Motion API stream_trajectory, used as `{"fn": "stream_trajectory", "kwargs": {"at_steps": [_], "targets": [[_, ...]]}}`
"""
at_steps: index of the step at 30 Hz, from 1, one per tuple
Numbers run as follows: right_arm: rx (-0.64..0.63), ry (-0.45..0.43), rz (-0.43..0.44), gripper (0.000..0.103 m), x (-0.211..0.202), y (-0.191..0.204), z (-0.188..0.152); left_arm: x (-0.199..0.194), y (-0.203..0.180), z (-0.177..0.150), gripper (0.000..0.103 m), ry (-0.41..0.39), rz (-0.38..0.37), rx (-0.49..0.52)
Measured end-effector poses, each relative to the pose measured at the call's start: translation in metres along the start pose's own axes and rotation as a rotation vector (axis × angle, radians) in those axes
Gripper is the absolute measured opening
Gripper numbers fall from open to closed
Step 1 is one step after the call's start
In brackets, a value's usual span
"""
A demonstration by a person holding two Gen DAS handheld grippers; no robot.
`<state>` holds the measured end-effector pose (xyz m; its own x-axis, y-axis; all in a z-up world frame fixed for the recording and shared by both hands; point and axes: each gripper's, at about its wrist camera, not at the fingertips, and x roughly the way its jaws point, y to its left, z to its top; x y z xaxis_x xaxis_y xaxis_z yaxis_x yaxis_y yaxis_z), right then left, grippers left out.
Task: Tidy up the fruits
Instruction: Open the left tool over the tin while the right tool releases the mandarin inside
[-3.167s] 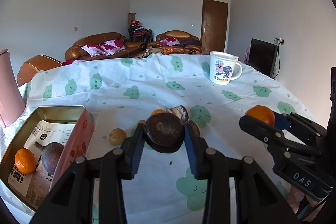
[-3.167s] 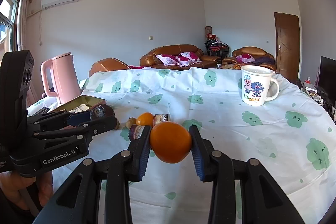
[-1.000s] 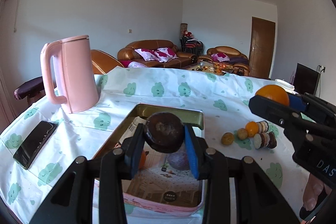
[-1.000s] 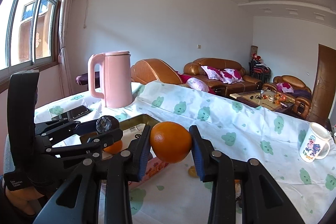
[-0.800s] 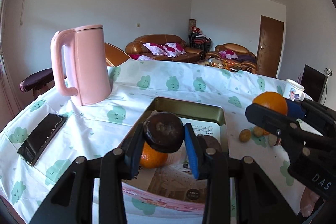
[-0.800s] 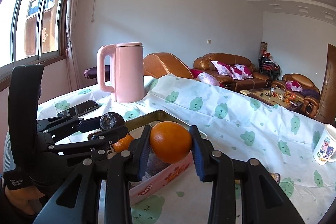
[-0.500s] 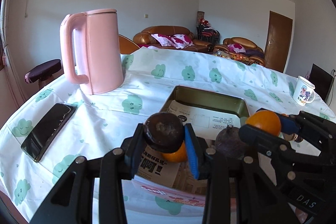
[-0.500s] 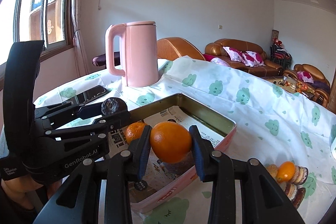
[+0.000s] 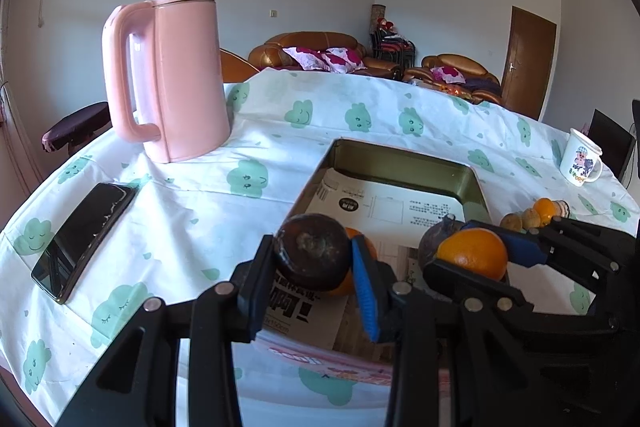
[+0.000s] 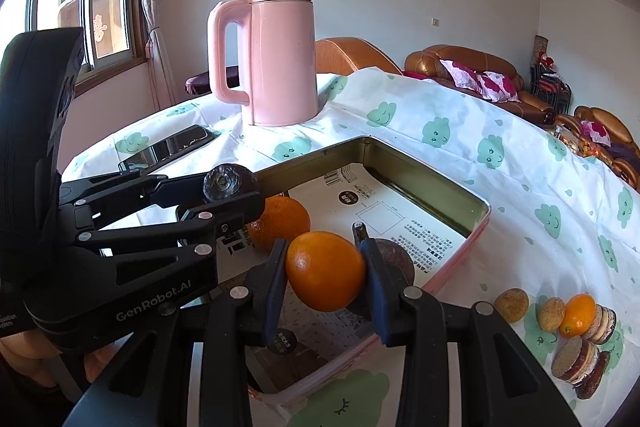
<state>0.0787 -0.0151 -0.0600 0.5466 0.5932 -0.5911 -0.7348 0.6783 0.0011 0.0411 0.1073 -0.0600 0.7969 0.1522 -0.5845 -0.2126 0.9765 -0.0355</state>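
Orange [image 10: 326,271]: firm, round, smooth-skinned, likely to roll once freed; best taken across widest part. Dark round fruit [image 9: 313,255]: hard-looking, rough shell, probably light. Right gripper [image 10: 326,277] clamped on orange, pads on either side, over near end of tin [image 10: 476,203]. Left gripper [image 9: 314,269] clamped on dark round fruit above tin's near-left corner. Neither touching paper lining. Inside tin already: second orange [image 10: 282,221], another dark fruit partly hidden

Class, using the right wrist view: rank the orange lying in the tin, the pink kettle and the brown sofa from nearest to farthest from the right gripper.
1. Orange in the tin: just beyond the right gripper, left.
2. Pink kettle: behind the tin, on the tablecloth.
3. Brown sofa: across the room, right.
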Motion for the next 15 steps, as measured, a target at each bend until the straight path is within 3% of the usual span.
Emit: {"fn": "stream_trajectory", "kwargs": {"at_steps": [4, 5, 7, 9, 15], "targets": [[0.011, -0.013, -0.012, 0.049, -0.006, -0.003, -0.002, -0.004, 0.002, 0.000, 0.044, -0.011, 0.007, -0.007], [0.016, -0.023, -0.014, 0.054, -0.008, -0.005, -0.002, -0.005, 0.003, 0.000, 0.049, -0.015, 0.010, -0.011], [0.030, -0.035, -0.005, 0.059, -0.016, -0.011, -0.004, -0.010, 0.004, 0.001, 0.072, -0.032, 0.018, -0.022], [0.029, -0.050, -0.018, 0.061, -0.028, -0.016, -0.006, -0.016, 0.003, 0.003, 0.081, -0.054, 0.004, -0.032], [0.043, -0.073, -0.157, 0.065, -0.072, -0.059, -0.026, -0.030, -0.030, 0.011, 0.092, -0.099, -0.044, 0.011]]}}
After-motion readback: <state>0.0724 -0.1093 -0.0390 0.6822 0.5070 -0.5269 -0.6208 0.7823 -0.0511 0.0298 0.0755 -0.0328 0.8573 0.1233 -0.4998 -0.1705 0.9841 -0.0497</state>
